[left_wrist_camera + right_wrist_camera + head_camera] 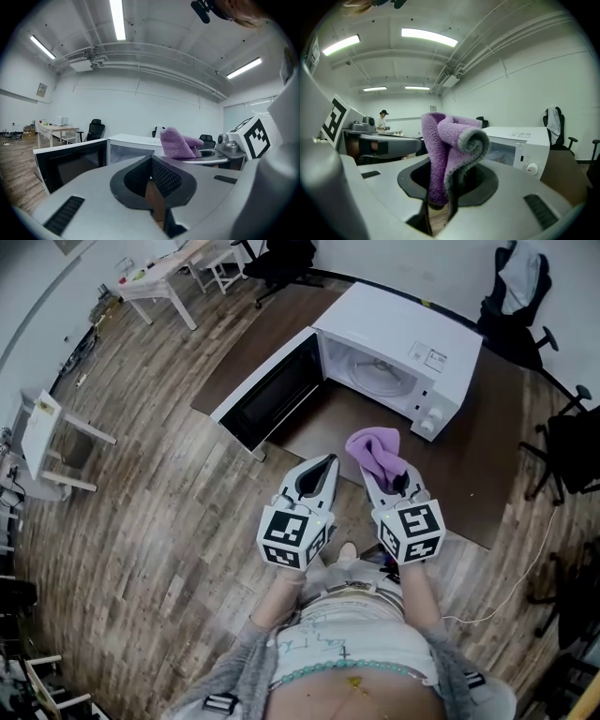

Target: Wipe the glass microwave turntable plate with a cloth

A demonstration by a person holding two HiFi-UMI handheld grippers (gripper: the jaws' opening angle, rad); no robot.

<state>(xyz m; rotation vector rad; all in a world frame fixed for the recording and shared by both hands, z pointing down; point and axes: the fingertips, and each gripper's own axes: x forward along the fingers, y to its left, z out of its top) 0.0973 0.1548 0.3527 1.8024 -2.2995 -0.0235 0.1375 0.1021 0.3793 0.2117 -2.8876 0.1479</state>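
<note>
I'm pinching the soft, limp cloth (450,140) between my right gripper's (440,199) jaws, its bulk flopping above them; my left gripper (152,180) is sitting shut, empty.

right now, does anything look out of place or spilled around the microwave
Nothing stands out. The microwave sits flat on the brown surface with its door swung wide open, and no spill shows. The purple cloth is bunched in the right claw; the left claw is shut and empty.
</note>
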